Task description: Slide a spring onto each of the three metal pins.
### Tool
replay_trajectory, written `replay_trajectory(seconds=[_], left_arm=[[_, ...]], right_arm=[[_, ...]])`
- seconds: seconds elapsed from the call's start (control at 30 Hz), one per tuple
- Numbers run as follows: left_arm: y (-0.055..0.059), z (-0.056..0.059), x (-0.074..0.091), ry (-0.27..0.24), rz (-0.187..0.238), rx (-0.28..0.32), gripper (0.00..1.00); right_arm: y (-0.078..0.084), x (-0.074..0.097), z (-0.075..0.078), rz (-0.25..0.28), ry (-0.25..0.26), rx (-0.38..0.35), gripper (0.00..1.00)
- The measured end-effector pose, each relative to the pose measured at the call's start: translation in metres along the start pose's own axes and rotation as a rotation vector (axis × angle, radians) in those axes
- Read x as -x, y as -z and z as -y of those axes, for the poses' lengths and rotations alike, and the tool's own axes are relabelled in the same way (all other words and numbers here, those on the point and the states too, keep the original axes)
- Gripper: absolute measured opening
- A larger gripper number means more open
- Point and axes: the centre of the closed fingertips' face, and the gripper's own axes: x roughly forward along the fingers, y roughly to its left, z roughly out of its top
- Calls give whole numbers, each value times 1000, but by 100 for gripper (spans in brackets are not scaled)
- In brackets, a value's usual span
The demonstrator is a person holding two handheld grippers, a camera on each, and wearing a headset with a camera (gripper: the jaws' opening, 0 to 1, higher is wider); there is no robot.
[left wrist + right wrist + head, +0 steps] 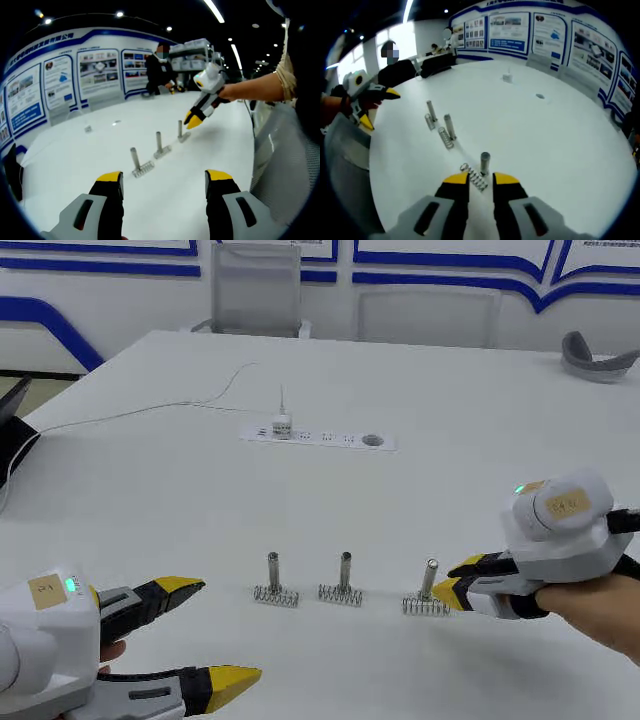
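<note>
**Three pins up, all three springs lying on the bench**

Head view: three pins (345,568) stand upright in a row on the white bench (300,490), and the springs (340,595) lie flat at their feet, one per pin. My left hand-held gripper (222,632) sits at the near left, wide open with nothing in it, well apart from the row. My right hand-held gripper (448,582) has its tips right at the end of the right-hand spring (426,607). Left gripper view: jaws spread wide, the pins ahead, the other gripper beside the far one. Right gripper view: jaws only slightly apart, that spring's end lying between the tips, not pinched as far as I can see, with its pin (485,161) just behind.
</note>
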Motion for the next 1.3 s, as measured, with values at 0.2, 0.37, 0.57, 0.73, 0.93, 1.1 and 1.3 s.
replay_trajectory(seconds=[0.2,0.37,0.57,0.73,0.93,1.1,1.3], left_arm=[[3,0,0,-2,-4,5,67],[4,0,-1,-4,-6,9,67],[6,1,-2,-3,-9,15,67],[8,2,-2,-1,-12,18,66],[11,2,-3,2,-17,21,66],[10,4,-5,13,-18,18,66],[10,7,-7,29,-22,11,66]], right_arm=[[9,-7,-2,-31,-23,27,19],[13,-12,-3,-50,-39,49,19],[17,-19,-5,-79,-60,83,19],[22,-21,-7,-101,-74,101,18],[27,-19,-10,-118,-85,113,17],[28,-19,-11,-122,-94,112,16],[30,-17,-17,-145,-118,125,15]])
